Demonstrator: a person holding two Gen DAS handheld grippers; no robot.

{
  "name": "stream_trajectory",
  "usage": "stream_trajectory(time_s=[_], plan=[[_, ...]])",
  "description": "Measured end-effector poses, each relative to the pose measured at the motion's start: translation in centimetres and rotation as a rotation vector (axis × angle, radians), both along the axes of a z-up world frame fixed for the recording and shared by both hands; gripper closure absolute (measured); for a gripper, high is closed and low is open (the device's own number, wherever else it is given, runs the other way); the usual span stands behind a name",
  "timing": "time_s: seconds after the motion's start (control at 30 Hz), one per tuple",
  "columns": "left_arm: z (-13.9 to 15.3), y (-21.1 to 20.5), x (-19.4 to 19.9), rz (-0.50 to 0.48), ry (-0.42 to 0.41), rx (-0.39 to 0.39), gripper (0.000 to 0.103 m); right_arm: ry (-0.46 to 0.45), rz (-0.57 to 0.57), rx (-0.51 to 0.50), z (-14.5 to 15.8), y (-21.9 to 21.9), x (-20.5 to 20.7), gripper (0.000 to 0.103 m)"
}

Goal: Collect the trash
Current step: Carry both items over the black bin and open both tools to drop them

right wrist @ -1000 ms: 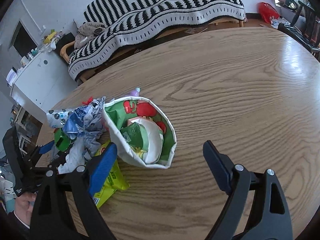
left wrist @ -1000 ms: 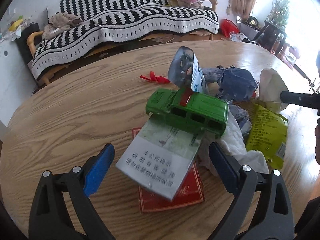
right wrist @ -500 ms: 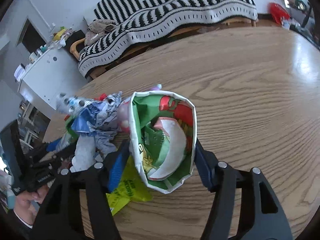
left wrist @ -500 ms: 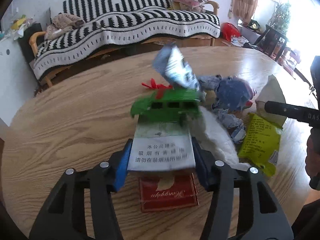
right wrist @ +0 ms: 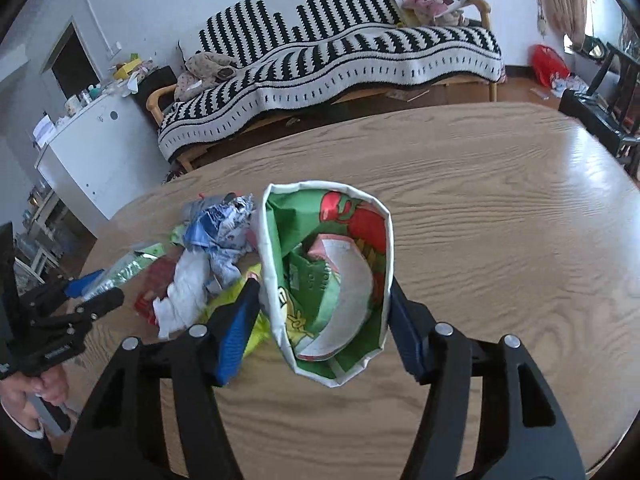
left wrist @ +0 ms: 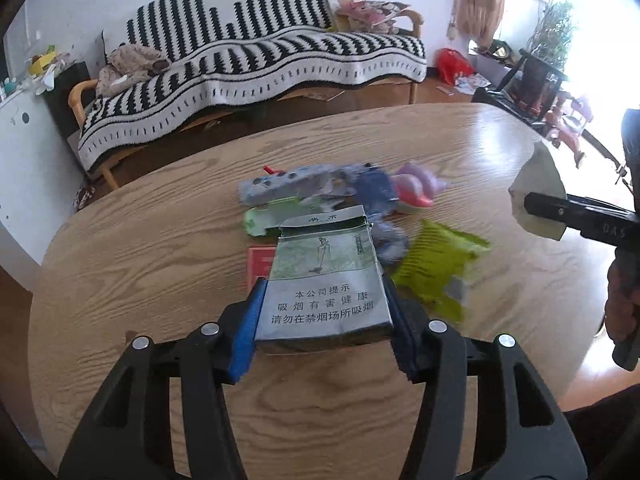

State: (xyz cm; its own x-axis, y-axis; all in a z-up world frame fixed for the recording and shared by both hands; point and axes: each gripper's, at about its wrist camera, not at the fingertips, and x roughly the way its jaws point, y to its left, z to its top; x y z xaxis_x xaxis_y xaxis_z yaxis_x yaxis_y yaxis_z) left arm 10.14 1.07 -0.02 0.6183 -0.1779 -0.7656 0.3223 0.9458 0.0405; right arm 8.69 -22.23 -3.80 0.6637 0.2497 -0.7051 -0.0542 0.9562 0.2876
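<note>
Centrally, left gripper (left wrist: 324, 320) clamps a cigarette pack (left wrist: 326, 280) printed "吸烟有害健康"; right gripper (right wrist: 322, 320) clamps an open bag (right wrist: 324, 280), its lettering seemingly illegible.

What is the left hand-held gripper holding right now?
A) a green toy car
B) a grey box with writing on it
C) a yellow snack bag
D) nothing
B: the blue pads of the left hand-held gripper press on both sides of the grey box with writing on it, which sits raised above the wooden table.

Wooden table (left wrist: 160, 264) bears yellow wrapper (left wrist: 438, 264) and red pack (left wrist: 260, 261).
</note>
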Motion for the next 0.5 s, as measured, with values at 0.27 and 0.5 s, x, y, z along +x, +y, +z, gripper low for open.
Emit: stream_trajectory(time_s=[0.27, 0.5], plan=[[1.0, -4.7, -2.1, -0.04, -0.027, -0.013, 0.049, -0.021, -0.042, -0.047, 1.9, -4.4, -5.1, 0.042], [1.3, -12.0, -3.5, -0.142, -0.038, -0.048, 0.049, -0.032, -0.141, -0.072, 2.9, -10.6, -9.3, 0.042]])
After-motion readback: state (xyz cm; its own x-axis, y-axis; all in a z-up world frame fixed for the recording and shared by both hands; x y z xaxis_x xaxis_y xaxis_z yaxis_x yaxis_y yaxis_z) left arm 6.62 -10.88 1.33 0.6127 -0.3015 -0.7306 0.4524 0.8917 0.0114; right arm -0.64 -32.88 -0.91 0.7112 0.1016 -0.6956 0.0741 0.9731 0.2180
